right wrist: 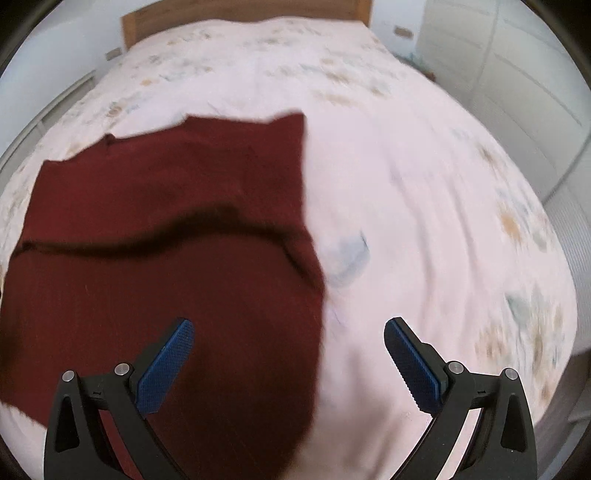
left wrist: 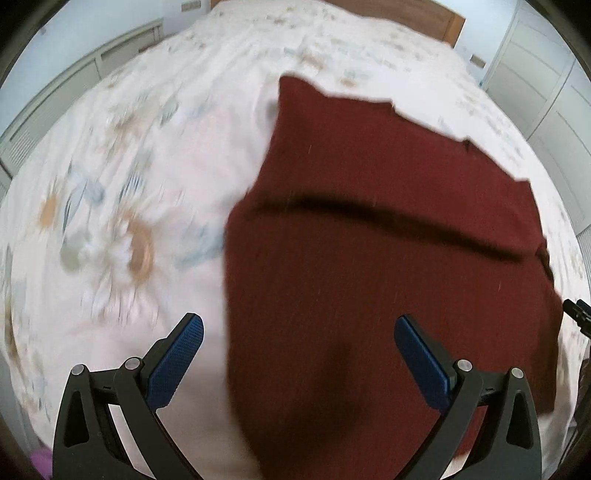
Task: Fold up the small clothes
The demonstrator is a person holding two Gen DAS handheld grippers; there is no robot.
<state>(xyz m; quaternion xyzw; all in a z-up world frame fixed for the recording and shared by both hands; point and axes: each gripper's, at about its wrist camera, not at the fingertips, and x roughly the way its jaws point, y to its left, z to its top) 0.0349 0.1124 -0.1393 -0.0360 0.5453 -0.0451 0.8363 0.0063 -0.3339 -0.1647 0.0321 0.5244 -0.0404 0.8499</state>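
A dark red knit garment lies on the bed, partly folded, with a dark fold line across its middle. It also shows in the right wrist view. My left gripper is open and empty, held above the garment's near left edge. My right gripper is open and empty, held above the garment's near right edge. Both views are blurred by motion.
The bed has a pale floral cover and a wooden headboard at the far end. White wardrobe doors stand to the right. A low white unit runs along the left. The other gripper's tip shows at the right edge.
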